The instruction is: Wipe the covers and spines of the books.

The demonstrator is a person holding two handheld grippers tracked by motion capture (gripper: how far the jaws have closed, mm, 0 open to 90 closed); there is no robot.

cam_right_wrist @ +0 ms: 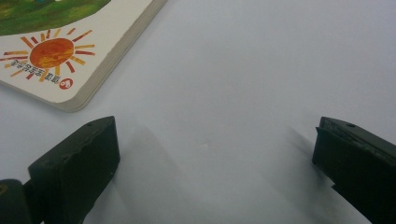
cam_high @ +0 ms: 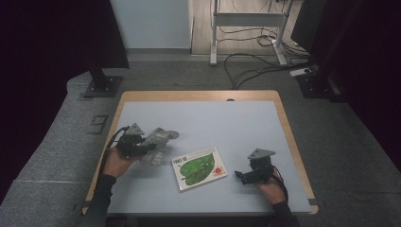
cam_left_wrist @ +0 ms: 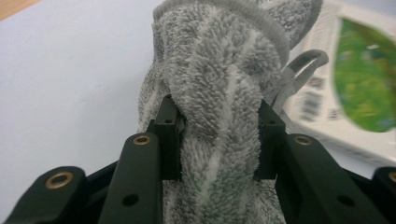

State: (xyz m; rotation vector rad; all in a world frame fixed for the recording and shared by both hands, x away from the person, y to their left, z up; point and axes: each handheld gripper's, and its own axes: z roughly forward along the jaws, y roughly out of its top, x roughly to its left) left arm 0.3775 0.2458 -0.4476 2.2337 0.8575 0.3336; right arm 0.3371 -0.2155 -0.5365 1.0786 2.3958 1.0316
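Note:
A grey fluffy towel (cam_high: 158, 142) with pale stripes is bunched at the left of the blue table, and my left gripper (cam_high: 144, 150) is shut on it. In the left gripper view both black pads press into the towel (cam_left_wrist: 219, 98) from either side, and its white hanging loop (cam_left_wrist: 299, 70) sticks out to the right. A white board book (cam_high: 199, 167) with a green leaf and a red sun lies flat at the table's middle. My right gripper (cam_high: 240, 176) rests right of the book, open, with bare table between its jaws. The book's sun corner (cam_right_wrist: 56, 51) lies just ahead of it.
The blue table top (cam_high: 227, 123) has a wooden rim (cam_high: 288, 127). Beyond it stand a white desk frame (cam_high: 246, 23) with loose cables on the floor, and black stand bases (cam_high: 101, 85) at the left and right.

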